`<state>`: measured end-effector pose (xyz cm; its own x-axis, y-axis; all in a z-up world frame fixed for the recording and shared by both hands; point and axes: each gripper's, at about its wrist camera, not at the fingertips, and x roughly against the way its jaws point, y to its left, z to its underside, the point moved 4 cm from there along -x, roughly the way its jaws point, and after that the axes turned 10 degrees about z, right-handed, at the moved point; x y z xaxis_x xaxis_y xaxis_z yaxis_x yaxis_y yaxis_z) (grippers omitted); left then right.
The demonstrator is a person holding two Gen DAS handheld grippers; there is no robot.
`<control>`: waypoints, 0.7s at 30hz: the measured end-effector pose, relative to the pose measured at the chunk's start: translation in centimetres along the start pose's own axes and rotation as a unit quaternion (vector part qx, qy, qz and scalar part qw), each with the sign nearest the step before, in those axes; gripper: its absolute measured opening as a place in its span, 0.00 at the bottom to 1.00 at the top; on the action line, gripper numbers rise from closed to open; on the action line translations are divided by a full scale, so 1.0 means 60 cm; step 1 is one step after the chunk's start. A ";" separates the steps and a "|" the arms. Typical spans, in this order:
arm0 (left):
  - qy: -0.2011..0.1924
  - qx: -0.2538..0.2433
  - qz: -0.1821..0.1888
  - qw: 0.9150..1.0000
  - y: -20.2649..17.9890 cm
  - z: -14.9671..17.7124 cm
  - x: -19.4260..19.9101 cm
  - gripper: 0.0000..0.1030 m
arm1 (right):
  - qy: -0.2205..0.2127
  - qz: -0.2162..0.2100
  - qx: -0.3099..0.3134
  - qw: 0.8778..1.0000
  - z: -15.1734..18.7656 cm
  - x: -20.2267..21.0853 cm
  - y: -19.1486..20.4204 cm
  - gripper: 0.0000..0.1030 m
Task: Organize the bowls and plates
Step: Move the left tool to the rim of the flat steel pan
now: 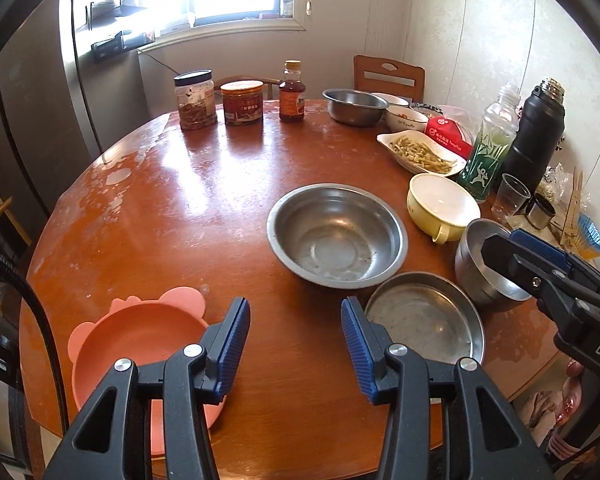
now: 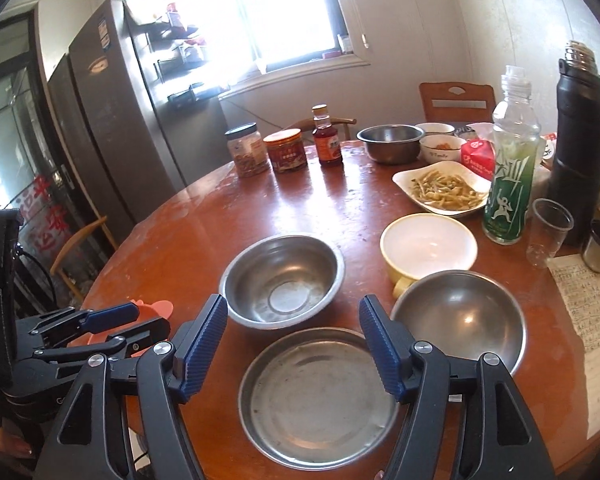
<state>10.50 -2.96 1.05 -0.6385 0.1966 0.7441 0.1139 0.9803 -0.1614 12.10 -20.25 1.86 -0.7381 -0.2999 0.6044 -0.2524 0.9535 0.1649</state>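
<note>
Nearest the lens in the left wrist view, the left gripper point(image 1: 295, 344) hangs over the bare front edge of the round wooden table point(image 1: 172, 216), its blue pads parted with nothing between them, so it stands released. Just to its left sits the pink bear-eared bowl point(image 1: 140, 336), partly hidden under one finger; just to its right lies the flat steel plate point(image 1: 424, 318). The right gripper point(image 2: 292, 346) is likewise released and empty, poised directly above that steel plate (a likely first pick, judging by the aim). Beyond the plate stands the large steel bowl point(image 2: 282, 280), and to the right a second, rounder steel bowl point(image 2: 460, 324) touches the yellow handled cup point(image 2: 428, 248). The empty dishes sit clustered at the near side, probably so they can be nested; none is stacked yet, so the sorting looks barely begun. Farther back are a dish of food point(image 2: 444, 192), a green bottle point(image 2: 510, 184), a black flask point(image 2: 578, 140), three jars point(image 2: 284, 156) and another steel bowl point(image 2: 390, 142), well apart from the working group.
</note>
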 end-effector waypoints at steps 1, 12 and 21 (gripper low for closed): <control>-0.001 0.000 0.002 1.000 -0.003 -0.001 -0.002 0.46 | 0.000 0.000 -0.002 1.000 0.000 0.001 -0.006 0.68; 0.006 0.002 0.018 1.000 -0.038 -0.001 -0.025 0.46 | 0.017 0.011 -0.009 1.000 0.019 0.013 -0.053 0.69; 0.018 -0.005 0.021 1.000 -0.057 0.013 -0.037 0.46 | 0.034 0.015 -0.023 0.999 0.050 0.016 -0.082 0.69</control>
<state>10.93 -6.76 -0.57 -0.6051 0.2387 0.7595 0.1485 0.9711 -0.1869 10.73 -25.30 -0.71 -0.7002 -0.2690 0.6614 -0.2000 0.9631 0.1800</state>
